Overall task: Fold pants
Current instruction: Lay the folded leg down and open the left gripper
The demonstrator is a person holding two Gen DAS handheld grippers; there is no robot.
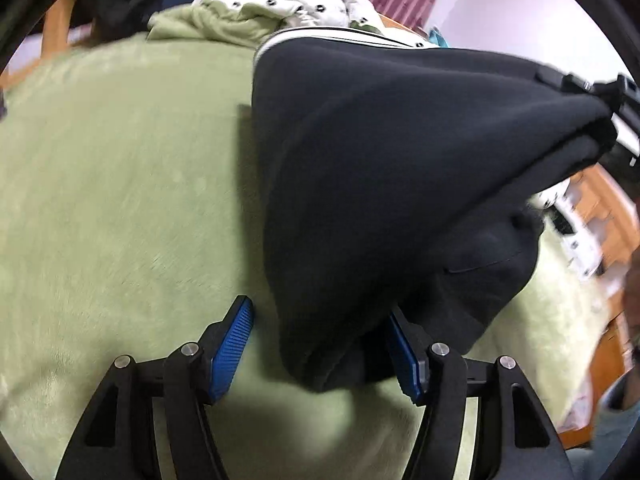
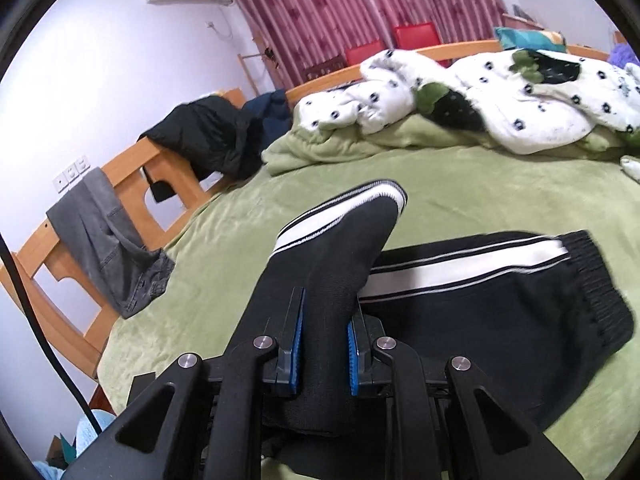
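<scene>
The black knit pants with white side stripes (image 2: 460, 280) are draped over the green plush bed (image 2: 440, 184), mid-frame. A fold is pinched by the right gripper (image 2: 323, 356); the left gripper (image 1: 320, 348) is spread wide around a hanging fold.

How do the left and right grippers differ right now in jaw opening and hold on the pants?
The left gripper has its jaws spread wide, with the black pants hanging loosely between them; the right gripper has narrow jaws pinching a fold of the pants. Both have blue ribbed pads and work over the green blanket.
</scene>
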